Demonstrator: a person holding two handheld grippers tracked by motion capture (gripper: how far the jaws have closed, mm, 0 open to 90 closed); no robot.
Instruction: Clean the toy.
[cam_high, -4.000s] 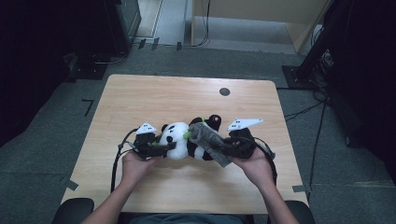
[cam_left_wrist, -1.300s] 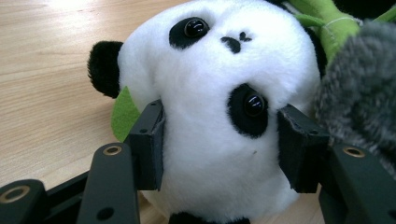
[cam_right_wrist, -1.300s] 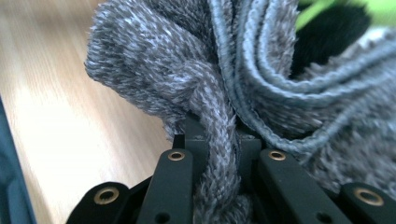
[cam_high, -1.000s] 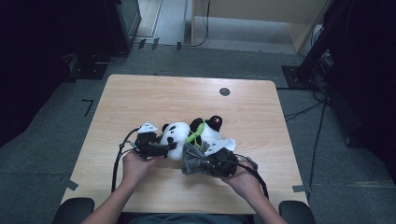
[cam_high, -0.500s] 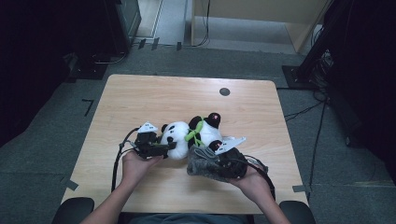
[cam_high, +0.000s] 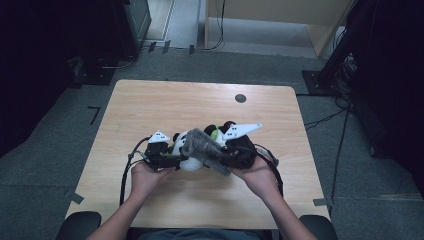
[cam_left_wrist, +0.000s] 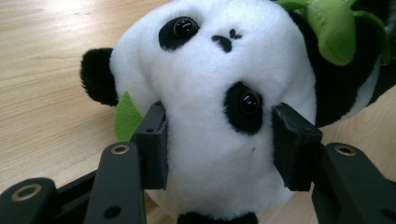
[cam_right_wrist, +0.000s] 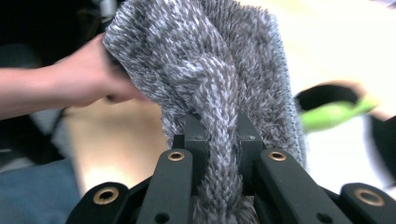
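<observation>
Plush panda (cam_high: 186, 150) lies on the table (cam_high: 165, 105) near the person's edge, head toward the left gripper (cam_high: 162, 156), body running off to the right. Left gripper view: the jaws stand part-way apart and press into the white head (cam_left_wrist: 215, 107) from both sides, just below the eyes, so the toy is pinned in place. Right gripper (cam_high: 235, 157) has its jaws closed tight on a fold of grey knitted cloth (cam_right_wrist: 219, 88), likely a small hat or sock; which one, cannot tell. In the high view the cloth (cam_high: 205, 150) drapes across the panda from the right, its free end lying over the head and almost meeting the left gripper. The head sits left of the right gripper's jaws, and the cloth's long axis already points that way. Right hand (cam_high: 257, 175) is the working one, low and turned inward; left hand (cam_high: 145, 177) braces behind its gripper, forearm flat. Judgement: next move is drawing the cloth down over the head.
</observation>
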